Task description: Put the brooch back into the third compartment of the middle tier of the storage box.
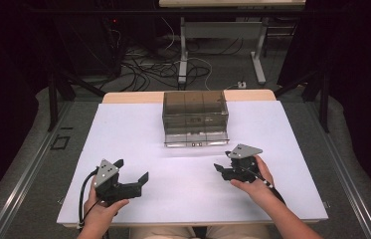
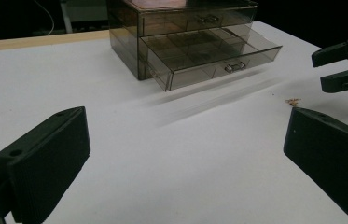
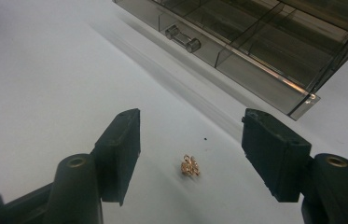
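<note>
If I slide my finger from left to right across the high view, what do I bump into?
Left gripper → smoky clear drawer box, with its bottom drawer pulled out → right gripper.

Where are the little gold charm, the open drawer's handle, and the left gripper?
gold charm (image 3: 190, 166), right gripper view, middle of the charm.
drawer handle (image 2: 235, 67), left gripper view, middle of the clear bar.
left gripper (image 1: 134, 170), high view, midway between its fingertips.
</note>
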Tool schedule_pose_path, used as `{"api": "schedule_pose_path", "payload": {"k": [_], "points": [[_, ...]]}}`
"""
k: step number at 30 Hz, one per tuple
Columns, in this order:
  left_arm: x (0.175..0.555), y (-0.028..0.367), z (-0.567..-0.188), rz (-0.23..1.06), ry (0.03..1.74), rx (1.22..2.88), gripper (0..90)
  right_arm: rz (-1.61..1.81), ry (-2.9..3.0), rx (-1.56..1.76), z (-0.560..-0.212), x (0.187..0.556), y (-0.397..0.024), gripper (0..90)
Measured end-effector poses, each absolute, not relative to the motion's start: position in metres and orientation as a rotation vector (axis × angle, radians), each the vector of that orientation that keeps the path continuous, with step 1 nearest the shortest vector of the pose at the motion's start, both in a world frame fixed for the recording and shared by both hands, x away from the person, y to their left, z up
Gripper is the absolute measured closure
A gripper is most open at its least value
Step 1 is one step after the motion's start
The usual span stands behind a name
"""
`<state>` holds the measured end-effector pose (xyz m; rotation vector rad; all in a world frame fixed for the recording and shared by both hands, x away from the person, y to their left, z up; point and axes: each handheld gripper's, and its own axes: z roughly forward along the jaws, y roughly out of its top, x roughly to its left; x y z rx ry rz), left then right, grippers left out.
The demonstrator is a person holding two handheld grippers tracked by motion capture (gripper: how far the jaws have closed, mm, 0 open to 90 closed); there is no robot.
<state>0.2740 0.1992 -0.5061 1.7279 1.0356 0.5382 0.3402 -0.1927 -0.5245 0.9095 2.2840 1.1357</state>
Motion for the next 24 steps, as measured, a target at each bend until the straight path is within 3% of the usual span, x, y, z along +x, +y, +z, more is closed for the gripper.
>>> {"api": "schedule_pose_path", "payload": {"k": [24], "points": [[0.275,0.199,-0.507,0.53,1.034,1.742,0.8,1.093,2.33,0.991,-0.538,0.356,-0.189,41.3]]}}
